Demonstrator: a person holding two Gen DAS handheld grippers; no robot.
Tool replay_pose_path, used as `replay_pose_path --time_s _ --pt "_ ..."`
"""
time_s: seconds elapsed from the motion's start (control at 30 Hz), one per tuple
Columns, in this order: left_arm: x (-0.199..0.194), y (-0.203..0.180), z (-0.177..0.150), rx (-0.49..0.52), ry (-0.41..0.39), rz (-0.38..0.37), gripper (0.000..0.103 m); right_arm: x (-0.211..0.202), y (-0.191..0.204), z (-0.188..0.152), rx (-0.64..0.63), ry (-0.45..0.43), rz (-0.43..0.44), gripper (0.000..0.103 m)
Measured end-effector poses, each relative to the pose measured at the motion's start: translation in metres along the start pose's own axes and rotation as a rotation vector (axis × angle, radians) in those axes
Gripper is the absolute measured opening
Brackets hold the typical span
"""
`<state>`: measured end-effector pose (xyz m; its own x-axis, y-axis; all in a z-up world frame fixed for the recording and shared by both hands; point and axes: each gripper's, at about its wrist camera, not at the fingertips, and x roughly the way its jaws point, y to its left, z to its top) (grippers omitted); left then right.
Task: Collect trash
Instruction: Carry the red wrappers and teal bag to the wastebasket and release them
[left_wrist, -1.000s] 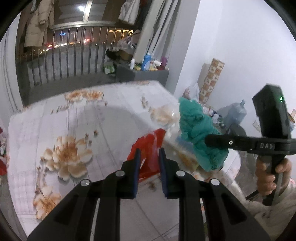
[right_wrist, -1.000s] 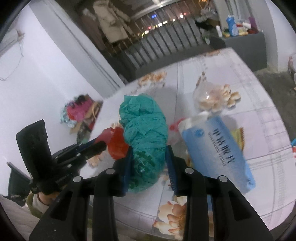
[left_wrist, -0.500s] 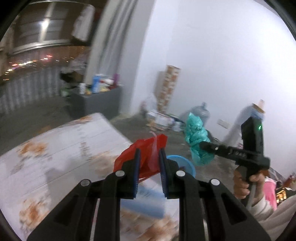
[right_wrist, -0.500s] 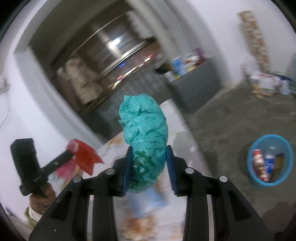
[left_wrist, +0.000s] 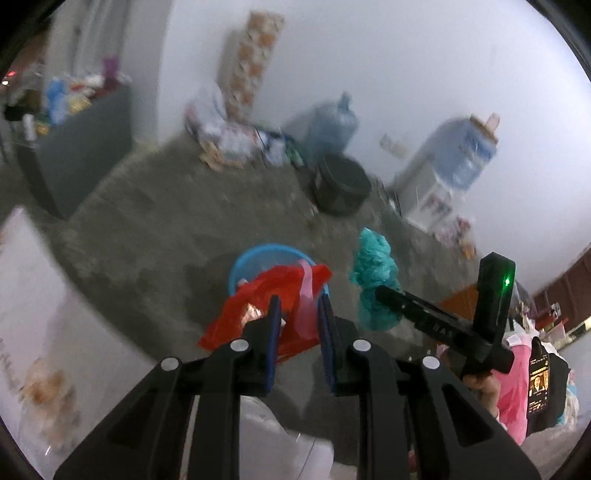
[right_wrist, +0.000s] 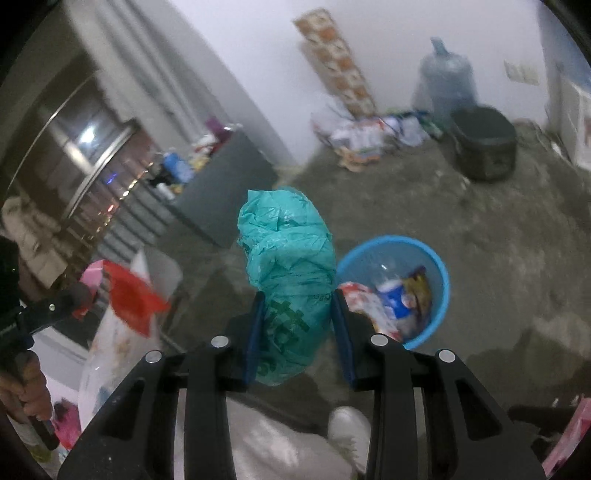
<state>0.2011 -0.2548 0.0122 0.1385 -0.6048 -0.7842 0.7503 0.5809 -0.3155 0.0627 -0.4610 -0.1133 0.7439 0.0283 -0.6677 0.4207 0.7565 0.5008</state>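
My left gripper is shut on a red plastic bag and holds it in the air over the near rim of a blue trash bin on the floor. My right gripper is shut on a crumpled teal plastic bag, held in the air just left of the same blue bin, which holds several wrappers and a cup. The teal bag shows right of the bin in the left wrist view. The red bag shows at the left of the right wrist view.
The floral table edge is at the left. A black pot, water jugs, a water dispenser, a grey cabinet and floor clutter line the wall. My white shoe is near the bin.
Both grippers have swung away from the table with their bags and now hang over the floor by the blue bin, which has come much closer.
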Motion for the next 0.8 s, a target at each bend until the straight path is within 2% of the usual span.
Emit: replay_pose_path --time_s 0.17,0.23,0.27,0.3,0.37,0.43,0.53,0.6,0.8 --pt "0.09 -0.017 0.039 0.059 0.113 -0.001 0.02 0.029 -0.04 0.005 0.085 0.048 -0.054 0.035" --pt "0.126 -0.023 0.049 0.093 0.147 0.007 0.023 0.039 -0.056 0.004 0.112 0.067 -0.068 0.043" --pt "0.143 -0.023 0.051 0.106 0.17 0.008 0.031 0.048 -0.063 0.004 0.127 0.073 -0.072 0.048" --pt "0.167 -0.024 0.054 0.116 0.207 0.019 0.044 0.06 -0.073 0.002 0.149 0.082 -0.082 0.059" --pt "0.198 -0.022 0.053 0.125 0.25 0.028 0.061 0.083 -0.089 -0.002 0.182 0.11 -0.109 0.061" --pt "0.217 -0.015 0.052 0.115 0.275 0.059 0.064 0.096 -0.103 -0.009 0.216 0.149 -0.155 0.061" --pt "0.222 -0.007 0.051 0.045 0.255 0.06 0.067 0.088 -0.115 -0.017 0.282 0.139 -0.136 0.061" --pt "0.216 -0.005 0.051 0.024 0.22 0.057 0.072 0.077 -0.111 -0.016 0.273 0.123 -0.136 0.063" --pt "0.169 -0.009 0.054 0.058 0.098 0.085 0.079 0.055 -0.09 -0.002 0.206 0.065 -0.173 0.067"
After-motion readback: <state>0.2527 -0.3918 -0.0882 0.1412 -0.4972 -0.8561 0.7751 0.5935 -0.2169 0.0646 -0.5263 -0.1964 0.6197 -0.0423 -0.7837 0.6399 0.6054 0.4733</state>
